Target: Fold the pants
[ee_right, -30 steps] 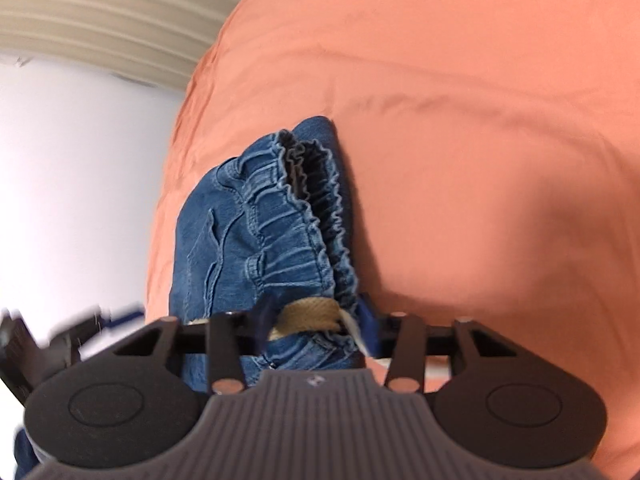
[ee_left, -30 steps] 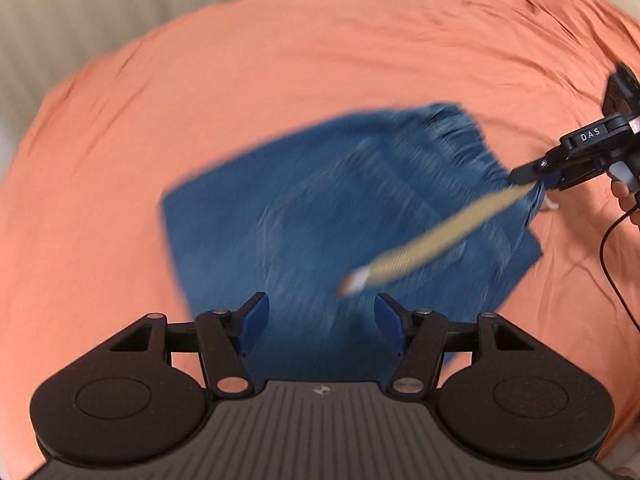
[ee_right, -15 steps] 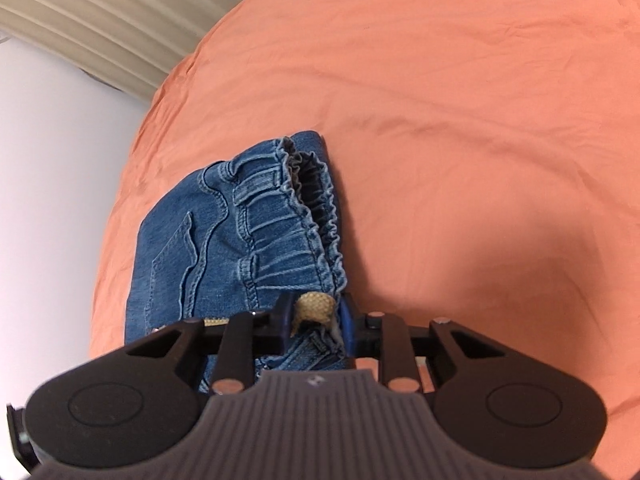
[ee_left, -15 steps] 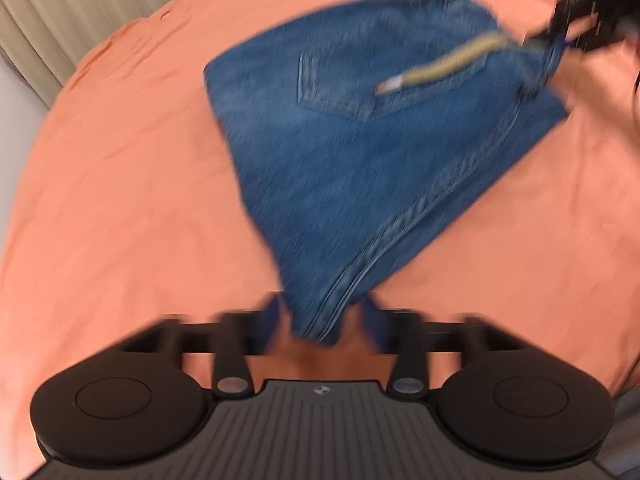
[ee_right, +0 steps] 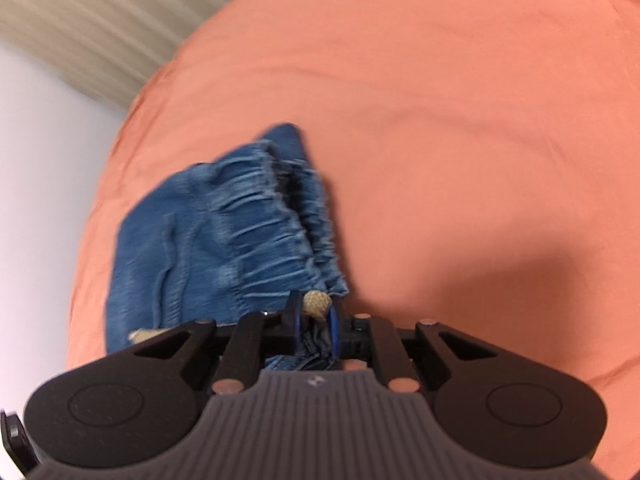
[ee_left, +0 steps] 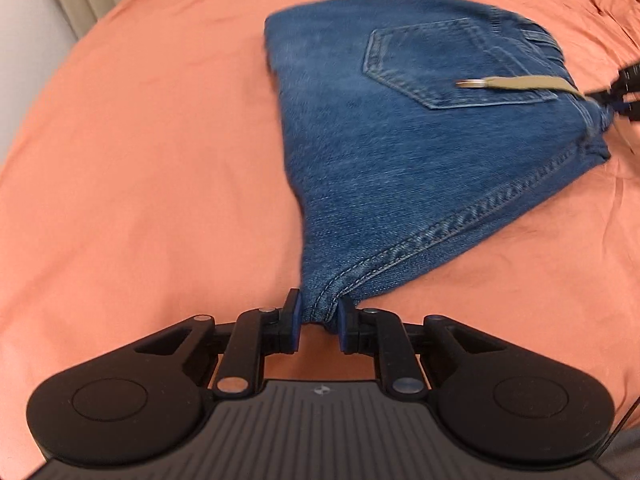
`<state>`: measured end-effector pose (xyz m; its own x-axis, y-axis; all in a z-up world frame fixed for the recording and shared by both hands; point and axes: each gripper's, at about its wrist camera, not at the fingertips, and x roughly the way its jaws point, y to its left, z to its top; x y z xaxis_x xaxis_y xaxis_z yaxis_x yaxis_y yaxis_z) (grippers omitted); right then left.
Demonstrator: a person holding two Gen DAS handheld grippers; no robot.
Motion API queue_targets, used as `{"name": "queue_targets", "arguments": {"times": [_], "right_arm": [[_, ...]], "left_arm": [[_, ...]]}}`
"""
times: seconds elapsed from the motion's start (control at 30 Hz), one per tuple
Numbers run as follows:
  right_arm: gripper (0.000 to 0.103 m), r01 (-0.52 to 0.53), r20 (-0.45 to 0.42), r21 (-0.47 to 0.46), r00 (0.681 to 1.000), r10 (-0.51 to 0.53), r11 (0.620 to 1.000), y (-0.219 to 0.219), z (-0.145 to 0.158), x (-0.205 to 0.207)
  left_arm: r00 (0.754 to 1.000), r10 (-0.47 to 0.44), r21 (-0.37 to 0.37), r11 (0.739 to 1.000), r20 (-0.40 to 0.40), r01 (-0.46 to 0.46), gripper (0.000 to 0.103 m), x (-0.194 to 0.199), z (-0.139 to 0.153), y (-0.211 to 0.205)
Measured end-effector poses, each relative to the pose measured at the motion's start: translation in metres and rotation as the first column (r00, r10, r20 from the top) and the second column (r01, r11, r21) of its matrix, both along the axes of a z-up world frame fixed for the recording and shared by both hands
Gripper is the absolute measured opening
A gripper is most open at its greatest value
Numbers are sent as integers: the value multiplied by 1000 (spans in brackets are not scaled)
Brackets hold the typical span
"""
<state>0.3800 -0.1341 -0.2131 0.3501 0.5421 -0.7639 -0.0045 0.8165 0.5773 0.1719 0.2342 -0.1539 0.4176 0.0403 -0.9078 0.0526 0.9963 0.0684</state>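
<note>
The folded blue pants (ee_left: 404, 152) are spread on the orange sheet (ee_left: 140, 140). Their near corner is pinched by the left gripper (ee_left: 318, 322), whose jaws have just been closing. The waistband end with its tan drawstring (ee_right: 318, 303) is clamped in the right gripper (ee_right: 314, 328), likewise just closing.

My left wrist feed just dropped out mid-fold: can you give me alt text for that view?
The left gripper has just been closing and now pinches the seamed corner of the folded blue jeans, which lie on an orange sheet. A tan drawstring crosses the back pocket toward the right gripper at the frame's right edge.

Orange bedsheet (ee_left: 140, 140) — beige curtain (ee_right: 92, 28)
</note>
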Motion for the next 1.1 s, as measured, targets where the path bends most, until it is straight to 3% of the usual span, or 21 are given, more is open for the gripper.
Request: {"name": "queue_targets", "arguments": {"times": [0.13, 0.2, 0.27, 0.37, 0.43, 0.6, 0.7, 0.77, 0.8, 0.83, 0.93, 1.03, 1.1], "right_arm": [[9, -49, 62, -82, 997, 54, 995, 11, 12, -5], [24, -75, 114, -151, 989, 92, 986, 17, 26, -10], [26, -100, 172, -191, 976, 133, 977, 18, 43, -18], [41, -130, 271, -244, 942, 197, 961, 20, 77, -38], [44, -136, 341, -287, 911, 234, 948, 25, 105, -53], [75, -91, 536, -323, 803, 261, 942, 22, 177, -111], [75, -70, 603, -336, 751, 271, 939, 22, 214, -146], [79, -63, 641, -330, 717, 273, 942, 19, 235, -171], [80, -57, 657, -334, 702, 276, 941, 17, 245, -185], [80, -45, 671, -340, 688, 276, 939, 17, 253, -198], [81, 7, 705, -351, 660, 259, 936, 11, 267, -235], [81, 67, 735, -358, 635, 237, 931, 5, 267, -271], [81, 88, 738, -362, 635, 228, 928, 3, 260, -294]], "left_arm": [[1000, 16, -18, 1000, -18, -17, 27, 2, 8, 2], [1000, 10, 4, 1000, -2, -10, 32, -2, 17, -1], [999, 23, 20, 1000, 39, -24, 40, -12, 32, -5], [986, 86, -16, 996, 146, -85, 47, -26, 67, -11], [963, 127, -33, 992, 236, -123, 48, -36, 96, -21], [880, 180, 4, 979, 439, -202, 53, -50, 161, -61], [820, 204, 6, 969, 535, -246, 58, -64, 192, -88], [771, 251, -34, 958, 586, -286, 72, -76, 210, -104], [759, 262, -51, 956, 596, -290, 75, -82, 216, -110], [755, 267, -65, 956, 599, -287, 78, -88, 223, -117], [748, 265, -42, 952, 608, -303, 100, -103, 228, -140], [738, 301, -38, 936, 604, -351, 101, -117, 218, -156], [743, 319, -53, 932, 588, -358, 101, -125, 207, -161]]}}
